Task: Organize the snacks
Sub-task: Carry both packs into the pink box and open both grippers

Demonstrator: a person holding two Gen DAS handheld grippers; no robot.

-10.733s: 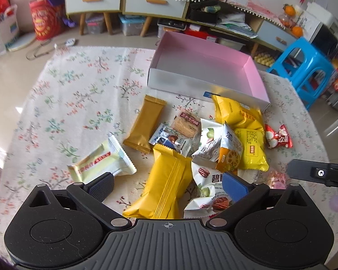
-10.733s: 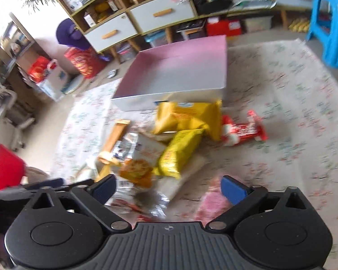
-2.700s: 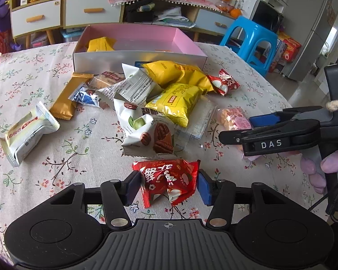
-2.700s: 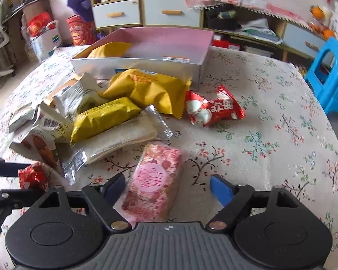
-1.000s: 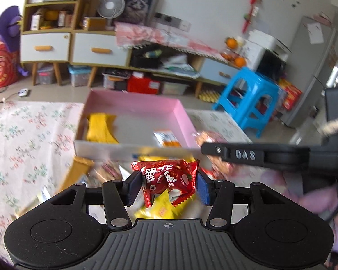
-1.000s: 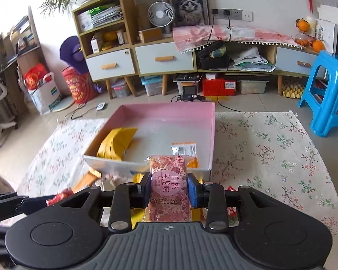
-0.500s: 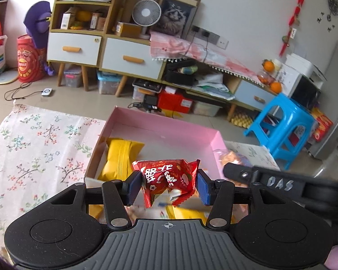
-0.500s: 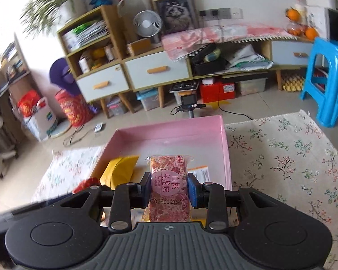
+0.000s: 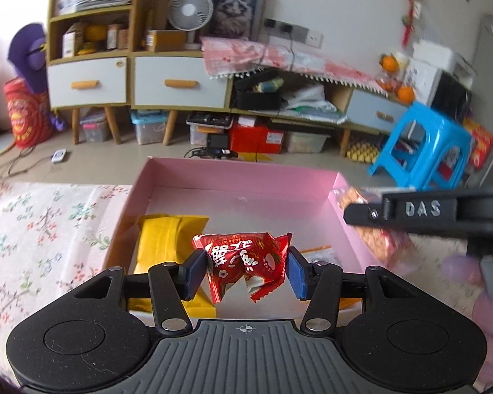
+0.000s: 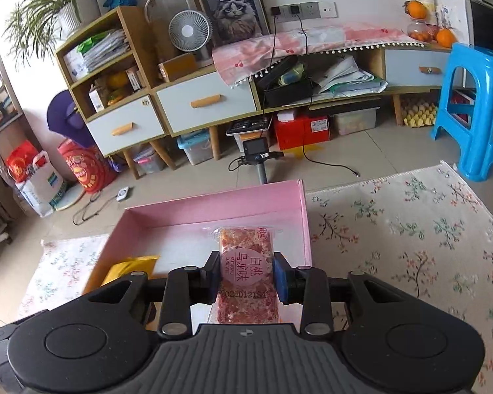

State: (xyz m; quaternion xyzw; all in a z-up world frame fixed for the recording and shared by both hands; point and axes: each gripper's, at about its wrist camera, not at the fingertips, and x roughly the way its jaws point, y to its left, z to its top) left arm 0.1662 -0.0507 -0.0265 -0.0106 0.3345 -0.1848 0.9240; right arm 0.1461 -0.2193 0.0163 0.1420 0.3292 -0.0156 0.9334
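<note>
My left gripper is shut on a crumpled red snack packet and hangs over the near part of the pink box. A yellow packet lies inside the box at its left. My right gripper is shut on a pink snack bar in clear wrap, held above the same pink box, with the yellow packet down to the left. In the left wrist view the right gripper reaches in from the right over the box's right wall, the pink bar blurred under it.
The box sits on a floral tablecloth. An orange-printed wrapper lies in the box at the right. Beyond the table stand cabinets with drawers, storage bins and a blue stool.
Both grippers have moved forward and lower with their snacks, from the box's near wall to over its inside. The box now fills more of each view.
</note>
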